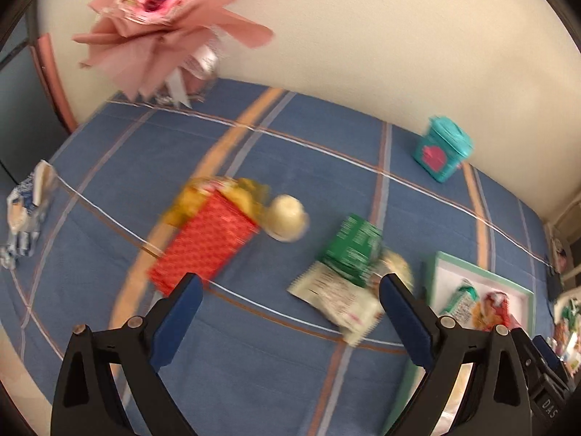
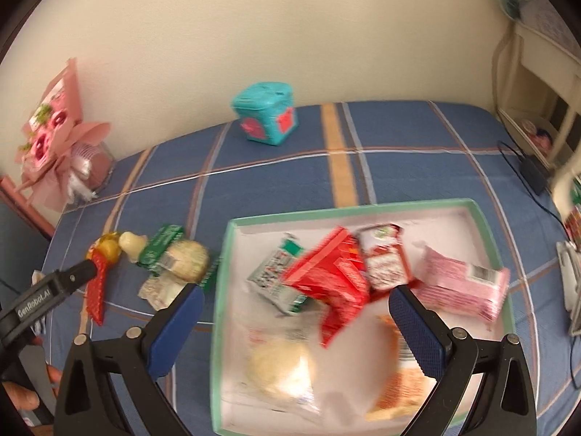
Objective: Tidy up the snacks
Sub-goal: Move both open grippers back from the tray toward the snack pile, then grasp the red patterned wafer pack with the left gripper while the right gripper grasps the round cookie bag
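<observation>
Blue-padded fingers of the left gripper [image 1: 290, 312] stand wide apart in the left wrist view, holding nothing, above the blue plaid bedspread [image 1: 254, 381]. Just beyond its left finger lies a red dotted packet [image 1: 203, 247], with a yellow wrapper [image 1: 225, 196] under its far end and a pale round bun [image 1: 288, 218] touching its far right corner. Nearer the right finger, a green packet [image 1: 354, 250] lies on a white sachet [image 1: 337, 301]. At the right edge of the bedspread sits a mint-rimmed tray [image 1: 486, 269] with snacks in it. A teal box [image 1: 443, 149] stands near the far edge by the wall, and a pink bouquet [image 1: 163, 18] at the far left corner. A blue-and-white packet [image 1: 25, 214] lies at the left edge.

From the right wrist view, the right gripper [image 2: 296, 330] also has its jaws spread, empty, over the tray [image 2: 221, 290]. Inside lie a red packet [image 2: 330, 283], a pink wrapped bar [image 2: 468, 283], a red-and-white sachet [image 2: 385, 261], a green-and-white packet [image 2: 276, 276], a wrapped round bun [image 2: 279, 370] and an orange-printed bag [image 2: 403, 388]. Left of the tray, outside it, the loose snacks lie together, and the left gripper's black body reaches toward them.
</observation>
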`<state>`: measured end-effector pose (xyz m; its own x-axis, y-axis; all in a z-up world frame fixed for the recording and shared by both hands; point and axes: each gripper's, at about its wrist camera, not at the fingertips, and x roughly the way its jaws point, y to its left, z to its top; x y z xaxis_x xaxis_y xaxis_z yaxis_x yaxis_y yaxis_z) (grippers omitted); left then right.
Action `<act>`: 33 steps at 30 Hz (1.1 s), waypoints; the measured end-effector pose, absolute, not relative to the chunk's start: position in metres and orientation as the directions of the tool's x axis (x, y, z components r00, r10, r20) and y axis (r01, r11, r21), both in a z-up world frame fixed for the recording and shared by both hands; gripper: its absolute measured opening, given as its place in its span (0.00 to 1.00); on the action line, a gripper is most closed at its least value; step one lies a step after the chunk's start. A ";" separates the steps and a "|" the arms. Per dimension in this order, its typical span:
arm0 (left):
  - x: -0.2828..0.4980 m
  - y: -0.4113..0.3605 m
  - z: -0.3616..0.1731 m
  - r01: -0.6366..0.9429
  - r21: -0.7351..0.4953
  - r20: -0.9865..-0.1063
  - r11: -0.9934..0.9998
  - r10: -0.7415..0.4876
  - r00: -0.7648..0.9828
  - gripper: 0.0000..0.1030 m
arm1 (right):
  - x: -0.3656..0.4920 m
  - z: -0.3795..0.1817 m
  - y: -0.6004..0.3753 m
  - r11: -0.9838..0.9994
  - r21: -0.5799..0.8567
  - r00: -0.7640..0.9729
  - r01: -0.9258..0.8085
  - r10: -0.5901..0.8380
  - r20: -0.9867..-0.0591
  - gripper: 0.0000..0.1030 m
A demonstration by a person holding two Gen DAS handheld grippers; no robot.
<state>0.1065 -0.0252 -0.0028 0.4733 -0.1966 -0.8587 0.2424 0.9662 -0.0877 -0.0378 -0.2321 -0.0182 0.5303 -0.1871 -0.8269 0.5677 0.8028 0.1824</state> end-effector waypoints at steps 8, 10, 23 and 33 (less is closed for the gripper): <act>0.136 0.011 -0.005 0.212 -0.068 -0.871 0.975 -0.161 0.464 0.95 | 0.005 -0.018 -0.194 0.862 0.187 0.557 0.471 -0.126 -0.821 1.00; 0.142 0.018 -0.008 0.204 -0.079 -0.877 0.976 -0.166 0.451 0.95 | 0.014 -0.020 -0.189 0.868 0.197 0.553 0.456 -0.103 -0.827 1.00; 0.176 0.033 -0.044 0.204 -0.121 -0.908 0.971 -0.192 0.373 0.93 | 0.081 -0.053 -0.191 0.829 0.269 0.464 0.490 0.014 -0.886 0.77; 0.194 0.015 -0.070 0.292 -0.053 -0.916 0.955 -0.163 0.366 0.89 | 0.104 -0.089 -0.205 0.802 0.251 0.365 0.542 0.044 -0.930 0.61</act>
